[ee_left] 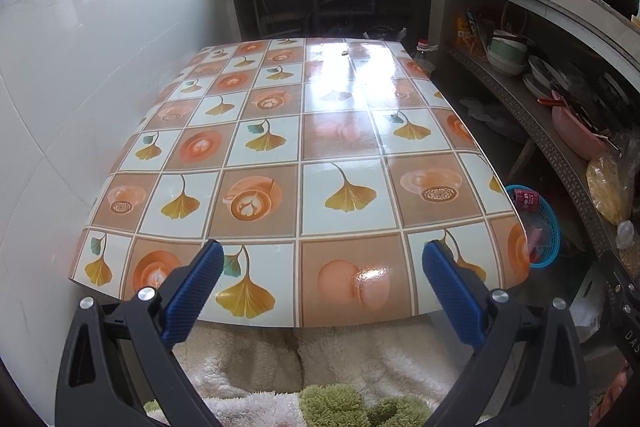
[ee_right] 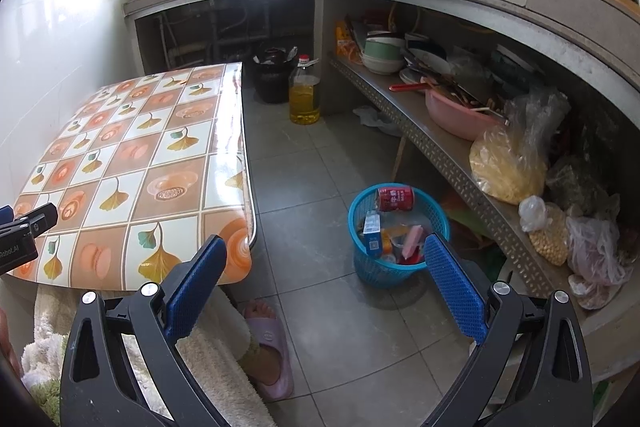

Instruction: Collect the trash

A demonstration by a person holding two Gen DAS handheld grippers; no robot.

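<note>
A blue mesh bin (ee_right: 394, 269) stands on the floor to the right of the table; it holds a red can (ee_right: 395, 198), a blue-and-white carton (ee_right: 372, 227), a pink wrapper (ee_right: 412, 241) and other scraps. My right gripper (ee_right: 326, 251) hangs open above the floor, between the table's corner and the bin, with nothing in it. My left gripper (ee_left: 323, 255) is open over the near edge of the table (ee_left: 280, 155), holding nothing. In the left wrist view the bin (ee_left: 546, 227) peeks out past the table's right edge, the red can (ee_left: 526, 199) on top. The table shows only its patterned cloth.
A metal shelf (ee_right: 452, 163) on the right carries bowls, a pink basin (ee_right: 456, 115) and plastic bags. An oil bottle (ee_right: 305, 91) and a dark pot (ee_right: 272, 75) stand on the floor behind the table. A person's foot in a pink slipper (ee_right: 272, 351) rests near the table's corner.
</note>
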